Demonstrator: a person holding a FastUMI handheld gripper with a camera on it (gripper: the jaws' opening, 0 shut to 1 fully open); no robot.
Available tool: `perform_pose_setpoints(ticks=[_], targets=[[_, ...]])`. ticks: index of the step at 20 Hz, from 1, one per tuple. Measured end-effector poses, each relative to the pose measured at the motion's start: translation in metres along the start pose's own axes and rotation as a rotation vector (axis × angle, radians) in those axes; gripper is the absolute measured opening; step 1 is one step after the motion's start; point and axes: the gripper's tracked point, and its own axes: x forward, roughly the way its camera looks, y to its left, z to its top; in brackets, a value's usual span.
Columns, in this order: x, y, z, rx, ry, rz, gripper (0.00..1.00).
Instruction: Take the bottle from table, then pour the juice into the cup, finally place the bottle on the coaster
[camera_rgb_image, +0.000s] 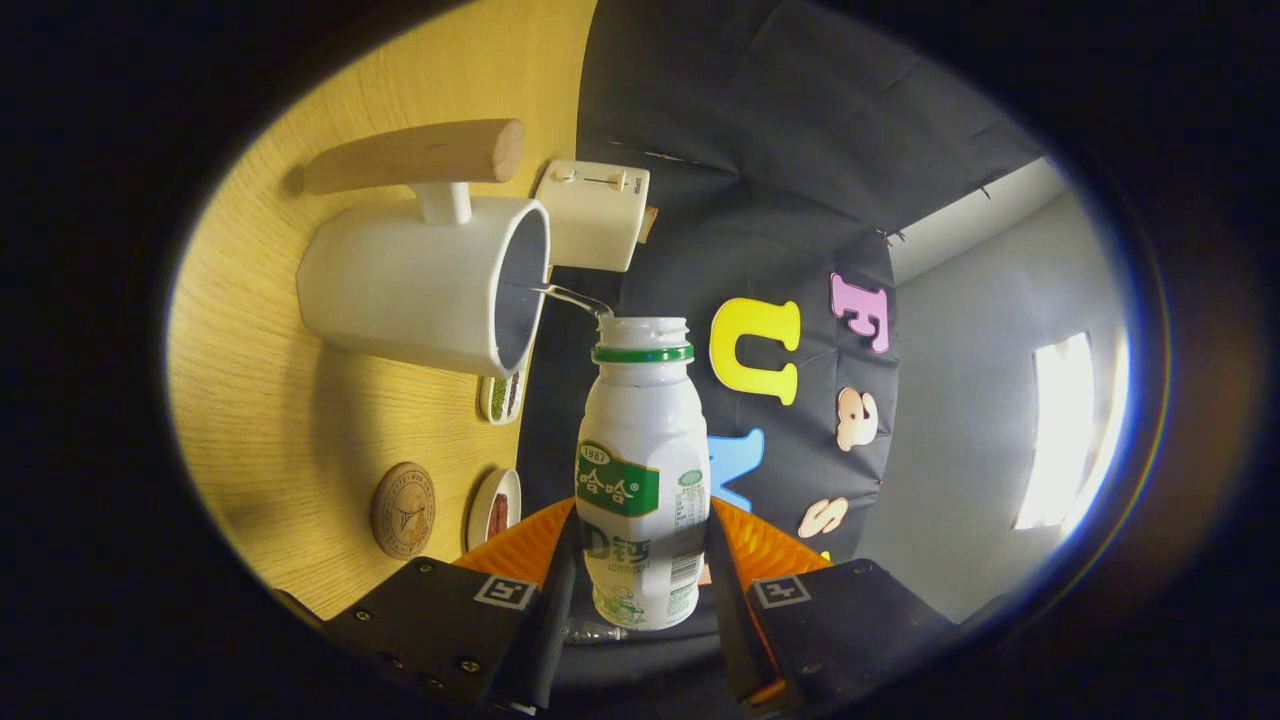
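A wooden desk (270, 400) beneath a tilted view, where a thin stream runs from bottle to cup.

The white bottle (642, 470) sits pinched between both fingers of the claw (640, 570), its open mouth at the rim of the white cup (420, 280). A round coaster (403, 509) lies on the desk near the fingers.

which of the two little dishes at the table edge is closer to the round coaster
The small dish holding something reddish-brown, right beside the round coaster. The other dish, with green contents, sits further off, by the white cup's rim.
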Motion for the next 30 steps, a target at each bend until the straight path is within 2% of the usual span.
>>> perform_pose_setpoints(ticks=[30], targets=[[0.004, -0.012, -0.009, -0.056, 0.016, -0.049, 0.64]])
